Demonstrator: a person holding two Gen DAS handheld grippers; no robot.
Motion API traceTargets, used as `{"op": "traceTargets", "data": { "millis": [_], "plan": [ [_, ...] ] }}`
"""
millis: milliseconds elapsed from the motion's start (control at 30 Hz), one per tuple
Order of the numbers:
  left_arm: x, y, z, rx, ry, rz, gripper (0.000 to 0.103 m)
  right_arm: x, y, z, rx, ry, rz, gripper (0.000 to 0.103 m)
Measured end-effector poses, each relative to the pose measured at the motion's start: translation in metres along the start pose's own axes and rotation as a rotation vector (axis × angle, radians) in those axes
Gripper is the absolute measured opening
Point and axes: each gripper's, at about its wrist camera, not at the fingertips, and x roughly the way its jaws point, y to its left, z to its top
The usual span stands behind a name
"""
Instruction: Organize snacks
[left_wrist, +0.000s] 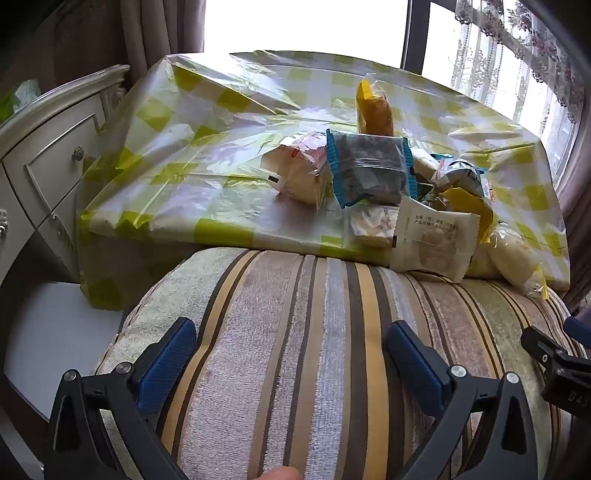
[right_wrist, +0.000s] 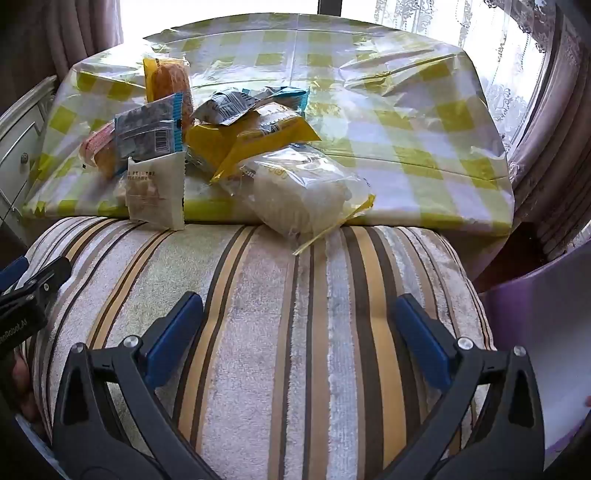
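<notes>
— Many snack packets lie in one heap on the checked tablecloth, well ahead of both tools. Nothing is sorted yet, I think.

— And the tools?

— The left gripper and the right gripper are both spread wide, holding nothing, above the striped cushion.

— What may go wrong?

— The white packet and the clear bag hang over the table edge. A careless push into the heap could slide them off.

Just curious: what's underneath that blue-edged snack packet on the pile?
The blue-edged packet leans on a pale wrapped cake, with a small clear packet below its lower end. Anything directly beneath is covered.
</notes>
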Motion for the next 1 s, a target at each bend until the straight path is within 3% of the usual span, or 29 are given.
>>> {"op": "traceTargets", "data": {
  "millis": [500,833,1000],
  "plan": [
    [0.006,0.009,0.003,-0.023,0.034,-0.013,0.103,0.002,0.000,0.000,-0.002,0.003,0.002,0.103],
    [0.010,-0.004,-0.003,-0.022,0.040,0.034,0.103,0.001,0.001,0.000,0.002,0.005,-0.003,0.103],
    [0.005,-0.002,-0.008,-0.041,0.003,0.025,0.103,0.002,0.002,0.001,0.001,0.003,0.000,0.103]
  ]
}}
